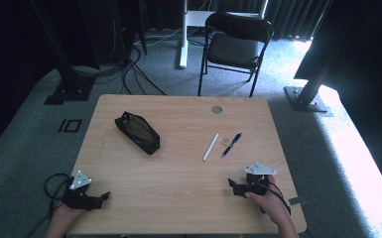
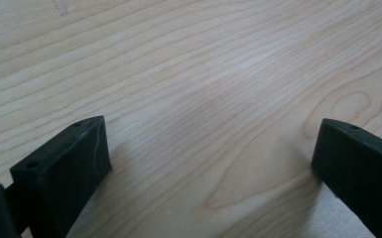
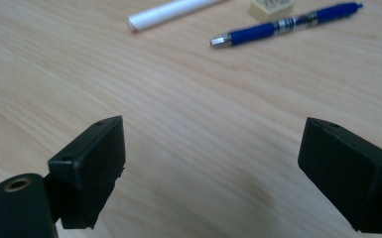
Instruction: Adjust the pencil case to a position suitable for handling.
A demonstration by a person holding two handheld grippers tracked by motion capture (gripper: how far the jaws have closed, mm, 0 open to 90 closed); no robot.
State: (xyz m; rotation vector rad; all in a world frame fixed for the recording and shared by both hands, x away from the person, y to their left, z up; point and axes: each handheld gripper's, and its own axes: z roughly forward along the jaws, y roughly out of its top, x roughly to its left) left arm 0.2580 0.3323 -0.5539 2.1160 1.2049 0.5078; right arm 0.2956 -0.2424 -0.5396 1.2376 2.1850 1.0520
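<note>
Left gripper (image 1: 98, 197) sits at the tabletop's (image 1: 178, 173) near left corner, jaws spread wide, nothing between them. Right gripper (image 1: 234, 186) by the near right corner, jaws also wide apart and empty. Blue pen (image 1: 231, 144), white stick (image 1: 210, 146) and small eraser (image 1: 225, 142) lie just beyond it toward the right edge. Black pouch (image 1: 137, 132) left of centre.
</note>
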